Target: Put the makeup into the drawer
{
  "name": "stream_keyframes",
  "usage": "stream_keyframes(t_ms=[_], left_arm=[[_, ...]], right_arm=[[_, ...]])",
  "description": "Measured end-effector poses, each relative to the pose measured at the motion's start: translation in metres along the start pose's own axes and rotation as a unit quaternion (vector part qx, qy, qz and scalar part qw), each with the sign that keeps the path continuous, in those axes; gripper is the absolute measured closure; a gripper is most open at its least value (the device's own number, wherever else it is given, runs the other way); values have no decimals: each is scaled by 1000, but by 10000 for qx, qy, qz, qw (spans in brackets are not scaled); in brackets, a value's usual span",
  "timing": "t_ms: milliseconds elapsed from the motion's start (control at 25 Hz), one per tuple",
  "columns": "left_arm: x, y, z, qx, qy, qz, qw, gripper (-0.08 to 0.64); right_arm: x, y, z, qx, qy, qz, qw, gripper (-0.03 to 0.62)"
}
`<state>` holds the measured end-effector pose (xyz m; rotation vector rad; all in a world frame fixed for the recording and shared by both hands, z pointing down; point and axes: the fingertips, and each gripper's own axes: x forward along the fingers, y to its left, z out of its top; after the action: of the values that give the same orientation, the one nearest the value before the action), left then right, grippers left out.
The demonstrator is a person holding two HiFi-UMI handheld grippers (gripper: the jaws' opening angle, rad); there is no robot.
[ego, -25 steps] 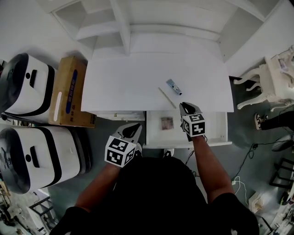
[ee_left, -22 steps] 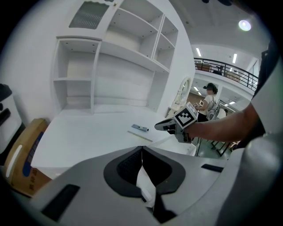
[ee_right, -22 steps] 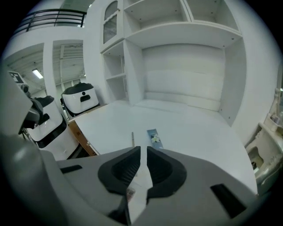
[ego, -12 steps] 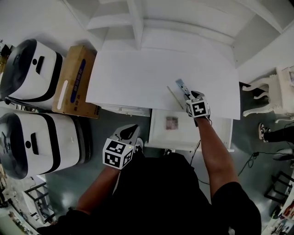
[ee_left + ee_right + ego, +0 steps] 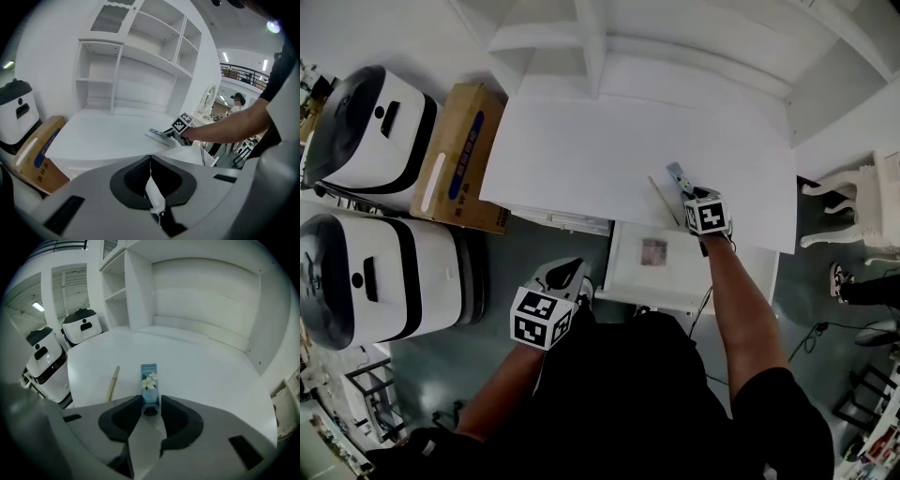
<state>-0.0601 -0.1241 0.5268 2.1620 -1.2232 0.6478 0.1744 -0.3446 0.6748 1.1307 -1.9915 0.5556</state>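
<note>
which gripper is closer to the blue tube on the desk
Right. The right gripper straddles the cap end of the blue tube; the left gripper hangs in front of the desk, well away.

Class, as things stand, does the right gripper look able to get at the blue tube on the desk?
Probably yes. The right gripper has its jaws apart around the cap end of the blue tube, and the thin stick lies clear beside it.

White shelved desk (image 5: 581, 159), grey floor (image 5: 546, 251), cardboard box (image 5: 455, 159).
</note>
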Motion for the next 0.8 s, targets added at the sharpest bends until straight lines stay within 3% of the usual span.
stream_keyframes(t_ms=[120,800], left_arm=[[-3,3,-2,-39,-29,74,10000,549],[-20,12,-2,-128,-227,90,9996,549]], right_arm=[[1,1,0,138,-15,79,9999,472],[-30,15,6,532,-220,162,9982,482]])
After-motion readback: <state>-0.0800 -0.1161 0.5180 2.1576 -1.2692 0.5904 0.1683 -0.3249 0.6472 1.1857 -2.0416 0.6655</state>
